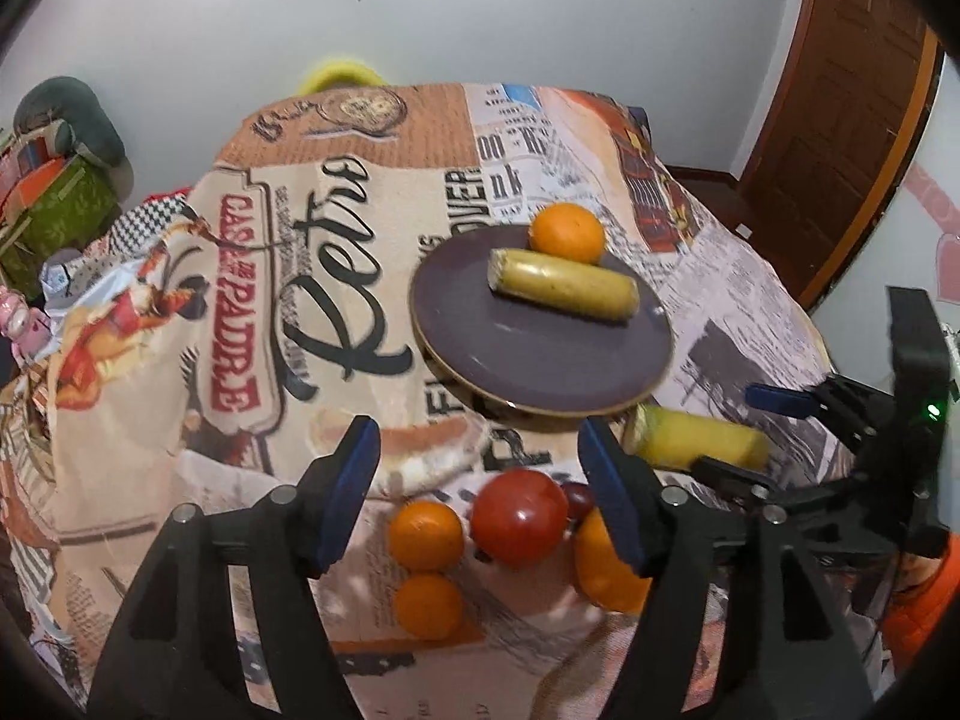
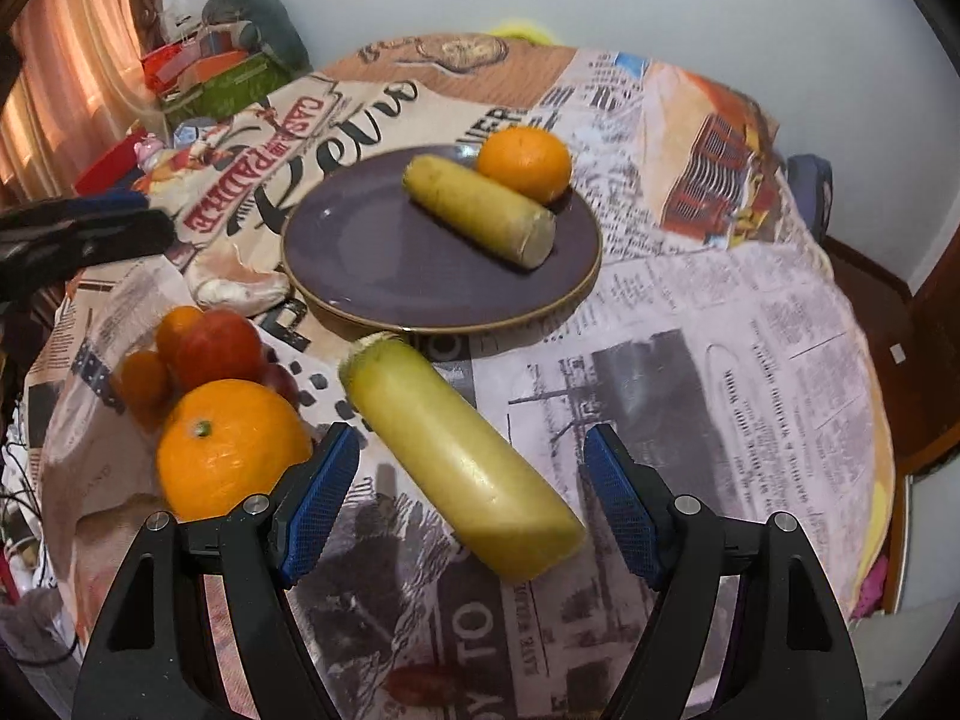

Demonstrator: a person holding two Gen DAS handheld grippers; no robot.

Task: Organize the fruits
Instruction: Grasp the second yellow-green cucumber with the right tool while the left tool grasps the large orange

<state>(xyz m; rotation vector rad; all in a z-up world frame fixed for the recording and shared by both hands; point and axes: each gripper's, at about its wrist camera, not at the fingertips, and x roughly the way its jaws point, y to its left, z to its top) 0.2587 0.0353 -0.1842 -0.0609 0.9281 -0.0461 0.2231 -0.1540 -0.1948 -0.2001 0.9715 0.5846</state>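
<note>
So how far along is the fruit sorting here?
Done: one orange and one banana lie on the plate. In hand: nothing; the open right gripper straddles a second banana. Left: that banana and the fruit pile below the open left gripper.

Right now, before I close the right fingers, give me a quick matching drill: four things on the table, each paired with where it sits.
Things:
1. dark purple round plate
2. orange round fruit beside the plated yellow cylinder
3. loose yellow cylinder-shaped fruit
4. red round tomato-like fruit

Places:
A. in the fruit cluster on the cloth
B. on the plate's far side
C. between the open right fingers
D. middle of the printed tablecloth

Pairs: 1-D, 2-B, 3-C, 4-A
</note>
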